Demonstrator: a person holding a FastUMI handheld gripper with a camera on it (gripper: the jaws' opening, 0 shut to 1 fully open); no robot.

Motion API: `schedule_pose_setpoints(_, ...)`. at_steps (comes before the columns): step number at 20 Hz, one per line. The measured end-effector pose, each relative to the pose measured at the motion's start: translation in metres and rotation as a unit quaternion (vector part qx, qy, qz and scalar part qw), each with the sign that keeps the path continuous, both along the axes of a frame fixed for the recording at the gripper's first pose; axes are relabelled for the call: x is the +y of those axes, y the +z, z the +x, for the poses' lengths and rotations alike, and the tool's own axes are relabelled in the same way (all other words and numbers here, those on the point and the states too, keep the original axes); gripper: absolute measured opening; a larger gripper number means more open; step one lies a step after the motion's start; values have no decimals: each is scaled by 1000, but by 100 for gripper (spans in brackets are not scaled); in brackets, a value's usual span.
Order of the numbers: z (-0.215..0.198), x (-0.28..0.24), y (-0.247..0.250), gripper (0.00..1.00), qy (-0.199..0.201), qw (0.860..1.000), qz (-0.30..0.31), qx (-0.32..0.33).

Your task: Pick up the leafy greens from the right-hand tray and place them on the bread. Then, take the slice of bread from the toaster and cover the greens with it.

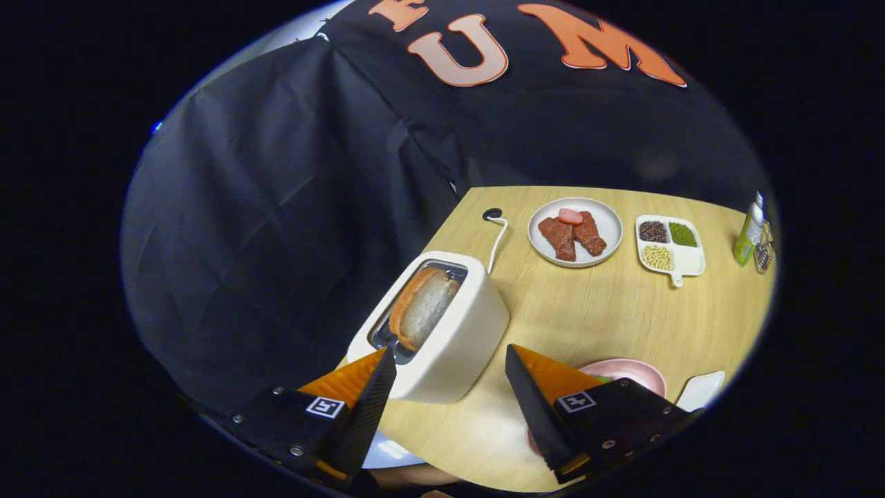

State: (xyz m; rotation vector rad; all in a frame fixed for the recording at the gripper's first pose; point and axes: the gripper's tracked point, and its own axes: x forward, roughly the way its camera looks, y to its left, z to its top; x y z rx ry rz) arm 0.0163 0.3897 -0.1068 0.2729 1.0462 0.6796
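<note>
A cream toaster (453,325) stands on the wooden table (608,318) just ahead of my fingers, with a slice of bread (423,306) upright in its slot. My gripper (449,366) is open, nothing between its fingers, and the toaster's near end lies between the fingertips. A pink plate (632,373) peeks out behind the right finger, a speck of green on it. A white tray corner (702,389) shows to the right of that plate.
Beyond the toaster sit a white plate with meat slices (575,232), a divided white dish of beans and seeds (669,243), and a green bottle (748,235) at the far right. The toaster's white cord (498,238) runs to a hole in the table. Black cloth hangs left.
</note>
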Motion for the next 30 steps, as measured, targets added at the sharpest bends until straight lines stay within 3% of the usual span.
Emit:
schedule_pose_setpoints(8,33,55,5,90,6,1000,-4,6)
schedule_pose_setpoints(17,26,78,-34,50,29,997,-26,64)
schedule_pose_setpoints(20,33,76,-31,40,25,998,-23,48)
schedule_pose_setpoints(23,35,65,-26,17,15,999,-22,32)
schedule_pose_setpoints(25,32,59,-20,11,11,999,-8,29)
schedule_pose_setpoints(30,26,31,17,8,-4,1000,30,0)
